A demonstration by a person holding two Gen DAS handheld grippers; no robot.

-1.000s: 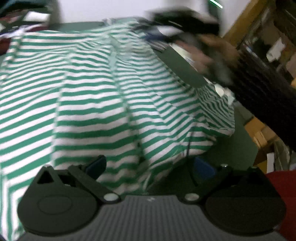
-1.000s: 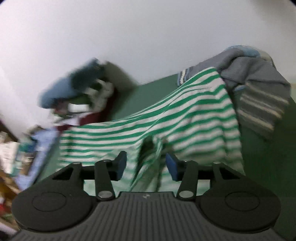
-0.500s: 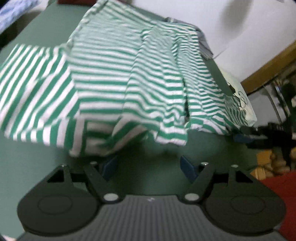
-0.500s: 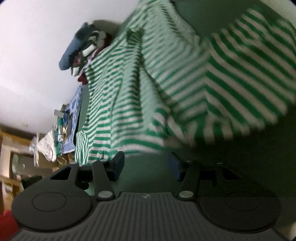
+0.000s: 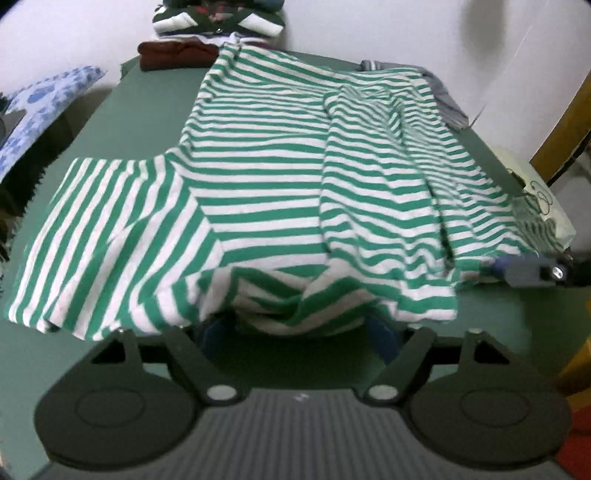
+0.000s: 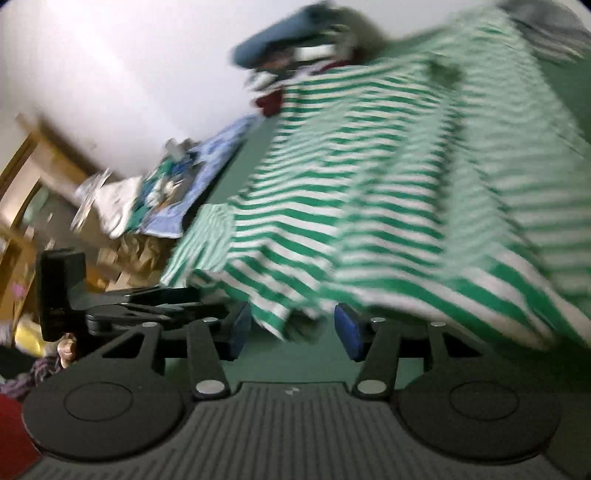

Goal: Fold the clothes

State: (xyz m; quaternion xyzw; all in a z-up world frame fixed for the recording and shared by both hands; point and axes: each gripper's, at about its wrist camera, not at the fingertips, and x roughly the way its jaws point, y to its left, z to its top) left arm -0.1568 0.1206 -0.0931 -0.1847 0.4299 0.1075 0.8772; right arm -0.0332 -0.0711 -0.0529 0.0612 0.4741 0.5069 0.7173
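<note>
A green-and-white striped shirt lies spread on the green table, one sleeve out to the left. My left gripper sits at its near hem, jaws wide, and the bunched hem drapes over the fingertips without being pinched. One finger of my right gripper reaches the hem's right corner. In the blurred right wrist view, my right gripper has its jaws closing. A fold of the shirt hangs between the blue pads without touching them. The left gripper's black body is at the left there.
Folded clothes and a maroon garment are stacked at the table's far edge by the white wall. A grey striped garment lies at the back right. Blue patterned fabric lies off the left side, a white printed item on the right.
The shirt, close and lifted a second ago, now lies flat. My left gripper narrowed and the hem now covers its tips. My right gripper swung round to the hem's corner.
</note>
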